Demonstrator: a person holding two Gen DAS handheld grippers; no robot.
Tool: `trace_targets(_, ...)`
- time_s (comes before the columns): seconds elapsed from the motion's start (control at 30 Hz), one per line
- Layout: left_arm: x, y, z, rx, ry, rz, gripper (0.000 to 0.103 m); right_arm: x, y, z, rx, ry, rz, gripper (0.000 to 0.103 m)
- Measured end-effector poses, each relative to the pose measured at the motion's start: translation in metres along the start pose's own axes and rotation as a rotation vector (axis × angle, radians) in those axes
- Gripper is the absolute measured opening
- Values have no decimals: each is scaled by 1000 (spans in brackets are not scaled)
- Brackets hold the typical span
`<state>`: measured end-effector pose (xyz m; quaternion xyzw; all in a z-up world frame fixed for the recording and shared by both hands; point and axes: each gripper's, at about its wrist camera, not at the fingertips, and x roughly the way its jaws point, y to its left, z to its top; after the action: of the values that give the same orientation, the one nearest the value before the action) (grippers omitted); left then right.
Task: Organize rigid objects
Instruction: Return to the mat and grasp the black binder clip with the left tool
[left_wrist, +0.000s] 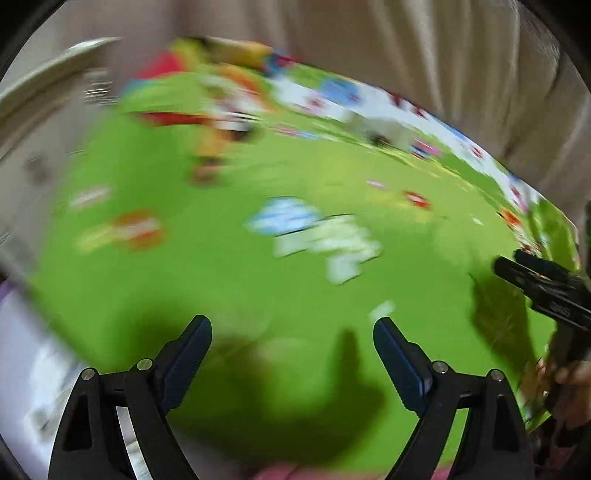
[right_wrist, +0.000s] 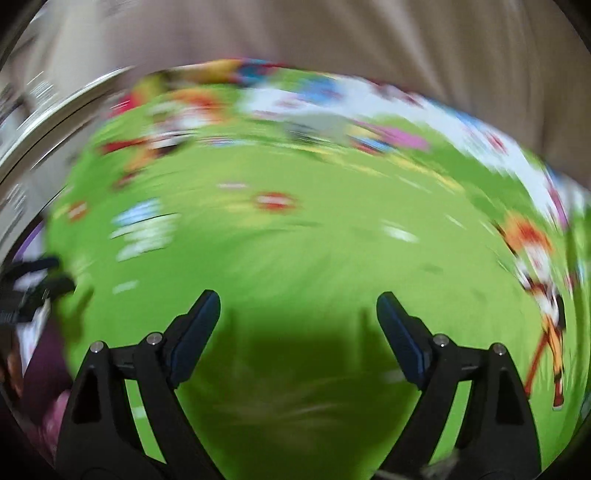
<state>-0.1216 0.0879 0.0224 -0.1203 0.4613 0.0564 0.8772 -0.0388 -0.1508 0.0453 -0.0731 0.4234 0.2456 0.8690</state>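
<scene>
While both the left gripper (left_wrist: 292, 341) and right gripper (right_wrist: 298, 317) gape empty above the bright green printed cloth (left_wrist: 229, 280), blur hides any rigid object's grip point.

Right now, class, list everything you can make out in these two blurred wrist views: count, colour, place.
Mat: one, bright green with blurred cartoon prints, covering the surface under both grippers.
Curtain: one, beige, hanging behind the mat.
Objects to organize: none can be made out through the blur.
Left hand-held gripper: one, black with blue pads, open, empty, above the mat.
Right hand-held gripper: one, black with blue pads, open, empty, above the mat.
</scene>
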Motion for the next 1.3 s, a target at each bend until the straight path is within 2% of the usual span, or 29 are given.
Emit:
trace_targets(0.03, 10, -10, 7, 13, 6, -6, 91, 11, -25, 3, 63, 30, -30, 89)
trace_targets(0.1, 34, -38, 30, 78, -15, 68, 93, 26, -58, 8, 150, 63, -58, 90)
trace_targets(0.17, 54, -58, 48, 134, -4, 66, 94, 33, -77, 19, 169, 41, -68, 90)
trace_targets(0.2, 62, -65, 54, 164, -7, 96, 95, 40, -81, 26, 167, 51, -67, 92)
trace_targets(0.23, 67, -68, 60, 183, -20, 104, 101, 48, -86, 36, 154, 51, -71, 93)
trace_targets(0.27, 73, -71, 66, 204, -24, 112, 103, 55, -88, 43, 148, 54, -77, 94)
trace_targets(0.33, 80, -64, 76, 183, -7, 60, 103, 72, -93, 61, 138, 64, -104, 96)
trace_targets(0.47, 79, -61, 77, 178, -12, 66, 103, 117, -99, 111, 125, 77, -99, 96)
trace_targets(0.57, 77, -58, 75, 176, -14, 66, 103, 156, -99, 149, 96, 93, -127, 97)
trace_targets(0.63, 83, -64, 76, 175, -15, 68, 103, 178, -98, 176, 91, 94, -105, 97)
trace_targets(0.77, 80, -62, 75, 175, -15, 68, 103, 203, -97, 203, 55, 100, -92, 97)
trace_targets(0.8, 80, -62, 76, 175, -15, 68, 103, 204, -96, 204, 51, 100, -91, 93)
trace_targets(0.83, 80, -61, 76, 175, -16, 68, 103, 200, -94, 202, 42, 93, -84, 76)
trace_targets(0.87, 80, -62, 76, 175, -15, 68, 103, 191, -91, 196, 25, 77, -77, 39)
trace_targets(0.93, 81, -63, 77, 175, -15, 69, 103, 170, -88, 178, -5, 56, -63, 14)
trace_targets(0.97, 81, -63, 77, 175, -15, 70, 103, 158, -89, 164, -24, 42, -47, 8)
trace_targets(1.13, 97, -71, 98, 185, 2, 65, 103, 98, -112, 98, 47, 22, 2, 7)
trace_targets(1.23, 123, -85, 132, 189, 33, 66, 103, 66, -113, 64, 51, 18, 1, 7)
trace_targets(1.3, 148, -100, 163, 194, 12, 65, 103, 52, -114, 49, 76, 16, 9, 7)
